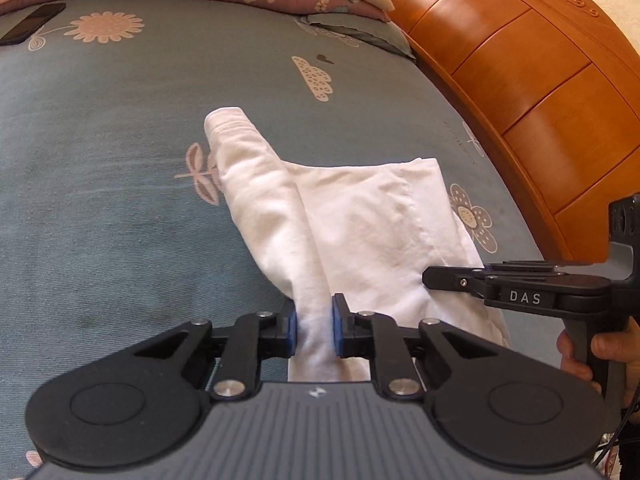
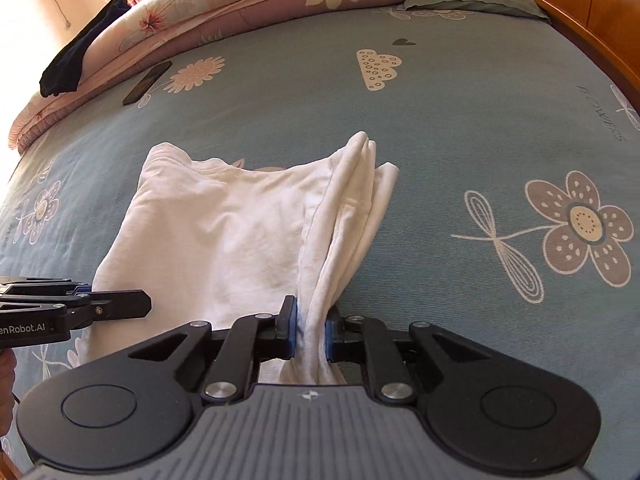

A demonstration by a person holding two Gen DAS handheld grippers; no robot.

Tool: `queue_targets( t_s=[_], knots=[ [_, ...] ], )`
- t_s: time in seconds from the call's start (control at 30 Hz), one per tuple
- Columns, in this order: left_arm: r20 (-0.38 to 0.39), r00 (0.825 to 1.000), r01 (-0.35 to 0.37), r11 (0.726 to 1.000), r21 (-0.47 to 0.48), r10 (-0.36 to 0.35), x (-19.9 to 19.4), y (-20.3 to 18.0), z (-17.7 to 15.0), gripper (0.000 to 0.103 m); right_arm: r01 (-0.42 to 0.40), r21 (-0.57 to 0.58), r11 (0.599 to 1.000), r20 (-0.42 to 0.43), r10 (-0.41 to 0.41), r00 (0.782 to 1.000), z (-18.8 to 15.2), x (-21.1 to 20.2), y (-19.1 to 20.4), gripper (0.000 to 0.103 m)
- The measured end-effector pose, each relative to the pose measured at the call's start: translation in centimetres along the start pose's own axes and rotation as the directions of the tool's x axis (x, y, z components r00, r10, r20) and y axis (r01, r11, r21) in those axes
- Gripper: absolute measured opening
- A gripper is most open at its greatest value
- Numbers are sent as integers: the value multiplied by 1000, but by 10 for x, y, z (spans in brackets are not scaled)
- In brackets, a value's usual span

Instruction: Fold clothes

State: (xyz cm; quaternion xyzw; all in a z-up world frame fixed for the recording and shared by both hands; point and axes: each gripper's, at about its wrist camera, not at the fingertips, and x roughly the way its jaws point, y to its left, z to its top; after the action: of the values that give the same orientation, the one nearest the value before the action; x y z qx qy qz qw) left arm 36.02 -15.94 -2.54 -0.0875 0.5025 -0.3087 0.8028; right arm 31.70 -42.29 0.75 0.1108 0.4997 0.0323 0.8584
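A white garment [image 1: 352, 224] lies partly folded on a grey-blue flowered bedsheet [image 1: 120, 160]. My left gripper [image 1: 314, 330] is shut on the bunched near-left edge of the garment. My right gripper [image 2: 311, 332] is shut on its bunched near-right edge; the garment [image 2: 224, 232] stretches away from it toward the bed's middle. Each gripper shows in the other's view: the right one [image 1: 436, 278] at the garment's right side, the left one [image 2: 140, 306] at its left side. The cloth is drawn taut between the two grips.
A wooden headboard [image 1: 520, 92] curves along the right. Folded floral quilts [image 2: 240, 4] and a pillow [image 2: 472, 2] lie at the far end. A black phone [image 2: 147, 82] and a dark cloth [image 2: 76, 60] rest near the quilts.
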Motion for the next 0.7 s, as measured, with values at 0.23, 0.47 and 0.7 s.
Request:
queue_targets(
  t_s=[0.23, 0.47, 0.7],
  knots=[
    [-51, 994, 99, 995, 34, -97, 28, -73, -10, 15, 113, -8, 994, 12, -113, 994, -21, -47, -51, 15],
    [-98, 980, 182, 980, 83, -174, 64, -139, -30, 15, 232, -18, 972, 10, -232, 973, -38, -72, -113, 15],
    [-130, 970, 224, 963, 150, -205, 106, -191, -45, 15, 310, -2, 951, 16, -309, 951, -51, -77, -169, 15]
  ],
)
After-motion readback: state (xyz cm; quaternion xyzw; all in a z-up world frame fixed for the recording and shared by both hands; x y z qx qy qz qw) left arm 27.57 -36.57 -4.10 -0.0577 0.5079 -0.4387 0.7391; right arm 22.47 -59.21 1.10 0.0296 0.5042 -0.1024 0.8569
